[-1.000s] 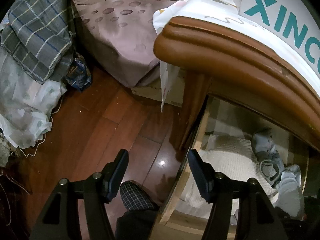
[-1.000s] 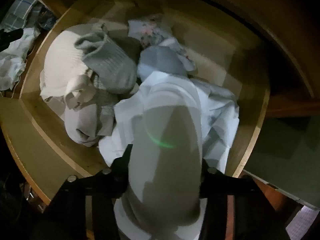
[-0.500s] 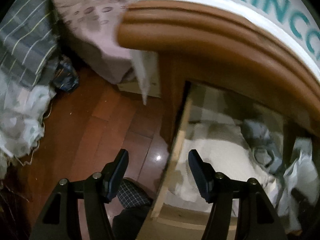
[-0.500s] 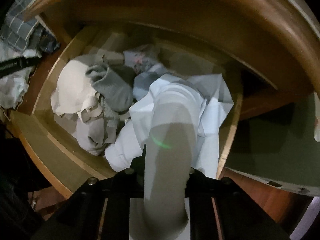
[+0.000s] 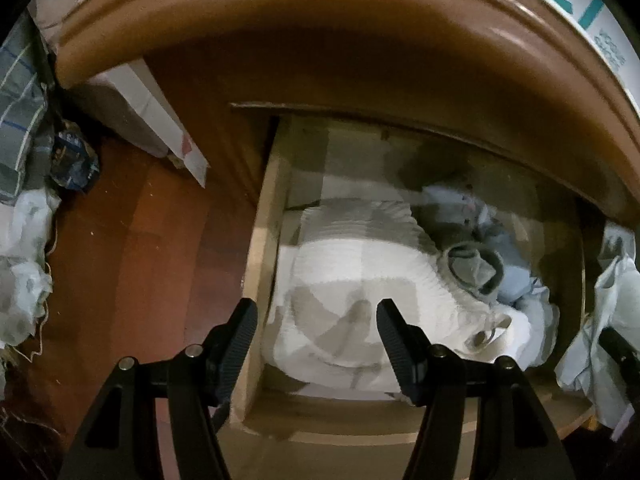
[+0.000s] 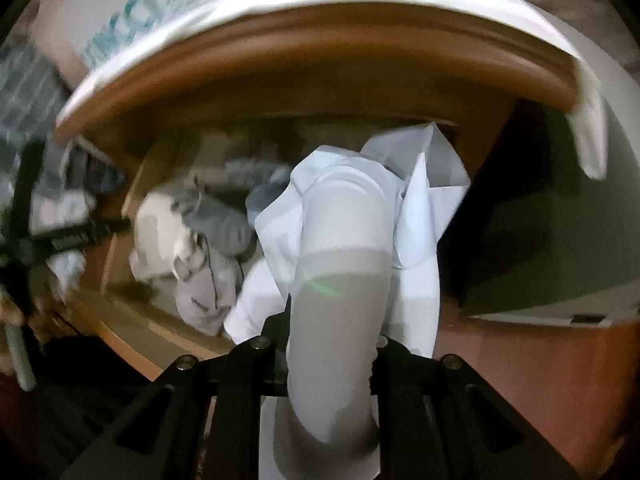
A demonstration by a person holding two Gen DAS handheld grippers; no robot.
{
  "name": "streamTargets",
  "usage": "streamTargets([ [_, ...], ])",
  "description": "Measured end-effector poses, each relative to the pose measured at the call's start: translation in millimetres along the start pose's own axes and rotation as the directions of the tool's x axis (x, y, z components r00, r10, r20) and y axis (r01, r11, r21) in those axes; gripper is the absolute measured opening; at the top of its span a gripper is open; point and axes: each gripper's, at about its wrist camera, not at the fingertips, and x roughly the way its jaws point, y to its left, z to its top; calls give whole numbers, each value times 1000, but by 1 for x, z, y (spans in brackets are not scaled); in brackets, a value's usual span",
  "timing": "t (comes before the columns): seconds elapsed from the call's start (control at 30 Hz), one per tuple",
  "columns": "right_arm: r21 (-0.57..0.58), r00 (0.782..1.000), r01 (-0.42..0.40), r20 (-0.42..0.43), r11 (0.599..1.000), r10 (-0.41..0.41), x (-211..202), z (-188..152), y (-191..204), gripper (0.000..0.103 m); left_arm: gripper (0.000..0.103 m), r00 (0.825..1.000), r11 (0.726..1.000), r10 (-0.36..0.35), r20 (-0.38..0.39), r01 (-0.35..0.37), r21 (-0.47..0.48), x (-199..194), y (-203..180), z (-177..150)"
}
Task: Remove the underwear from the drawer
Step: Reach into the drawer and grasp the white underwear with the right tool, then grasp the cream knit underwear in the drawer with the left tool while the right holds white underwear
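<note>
Right wrist view first: my right gripper (image 6: 332,344) is pinched tight on a pale blue-white garment, the underwear (image 6: 344,240), which bunches up through the jaws and hangs forward of them, its loose folds trailing toward the drawer's right side. I read the grip as taken near one edge of the cloth so the rest can drape free and clear the drawer (image 6: 120,332) front without dragging neighbours along; the cloth looks limp and light, so snagging seems the only risk. It appears lifted above the drawer rather than resting in it, though blur keeps me from saying whether its lowest fold is free of the pile. Left wrist view: my left gripper (image 5: 316,332) points steeply down over the drawer's front-left corner, jaws spread, nothing between them; one finger sits outside the drawer's left wall (image 5: 264,264), the other over a white ribbed garment (image 5: 360,264). I judge it is parked there as a spare hand, ready to press down the remaining clothes. Beside the white piece, toward the drawer's right, lies a rolled grey sock (image 5: 474,266) and some light blue cloth (image 5: 516,280). The drawer is pale wood, pulled out from under a glossy brown rounded cabinet top (image 5: 320,40) carrying a white box with teal lettering (image 5: 576,4). Dark reddish wood floor (image 5: 132,264) lies off the drawer's left side, with crumpled plastic bags (image 5: 24,280) and plaid fabric (image 5: 20,112) at its far edge. Lighting is dim.
</note>
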Motion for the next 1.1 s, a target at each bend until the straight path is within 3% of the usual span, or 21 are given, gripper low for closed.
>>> streamTargets([
  [0.2,99,995,-46,87,994,38,-5,-3,-16,14,64,999,999,-17,-39,16,-28,12,-6,4],
  [0.37,92,992,-27,126,995,16,-11,-4,-16,14,64,1000,1000,17,-4,-17,-21,13,-13,9],
  [0.5,75,992,-33,127,997,23,-12,-5,-15,14,64,999,992,-39,-3,38,-124,20,-11,10],
  [0.63,59,992,-45,120,997,37,-10,-5,-13,14,68,993,942,-119,6,115,-314,31,1,8],
  [0.83,45,991,-65,118,997,60,-11,-6,-11,14,73,995,902,-74,67,96,-421,33,-1,5],
  [0.93,43,990,-71,122,997,66,-12,-6,-11,14,78,996,862,-81,48,94,-498,41,2,-2],
  [1.03,40,989,-78,126,996,72,-14,-6,-13,14,83,993,806,-109,37,110,-582,48,10,-9],
  [1.1,40,989,-84,125,996,78,-15,-6,-14,14,84,992,804,-119,30,114,-584,50,10,-6],
])
